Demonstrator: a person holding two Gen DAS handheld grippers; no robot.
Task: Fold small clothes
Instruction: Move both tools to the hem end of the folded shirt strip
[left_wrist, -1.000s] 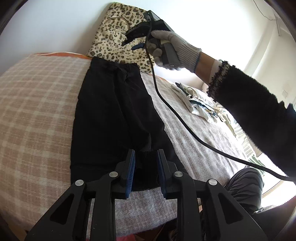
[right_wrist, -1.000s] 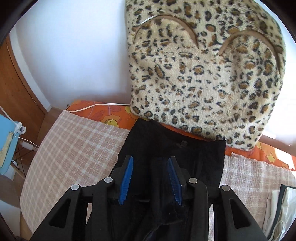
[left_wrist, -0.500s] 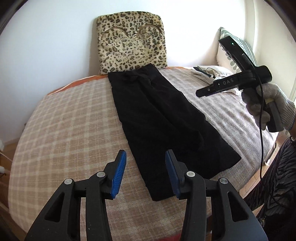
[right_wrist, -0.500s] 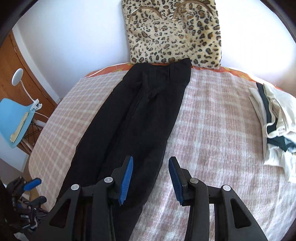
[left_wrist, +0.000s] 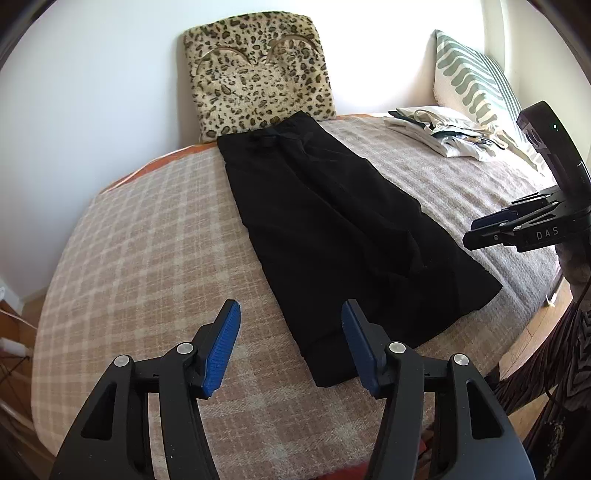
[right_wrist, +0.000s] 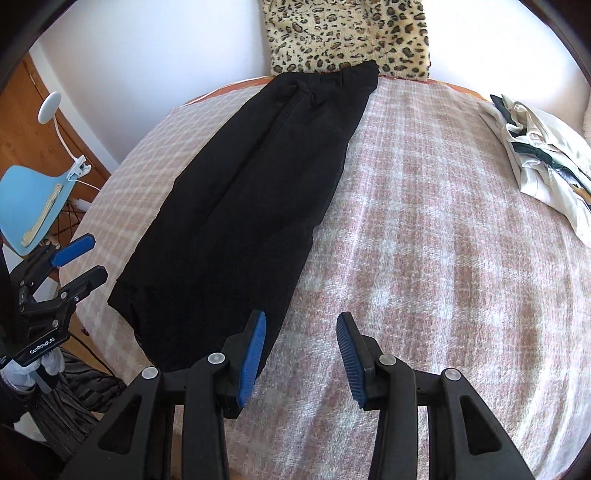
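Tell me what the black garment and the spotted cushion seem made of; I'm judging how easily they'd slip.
Black garment: looks like matte woven cloth, thin, with soft creases and no sheen. Spotted cushion: probably plush faux fur, judging by its fuzzy pile.

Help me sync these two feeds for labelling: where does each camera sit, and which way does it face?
Left wrist: on the left tool, at the bed's foot, facing the leopard cushion over the black pants; the right tool shows at right.
Right wrist: on the right tool, likewise facing the cushion, beside the pants; the left tool shows at left.
Shared: pants, cushion, bed, folded clothes. Both tools open, empty.
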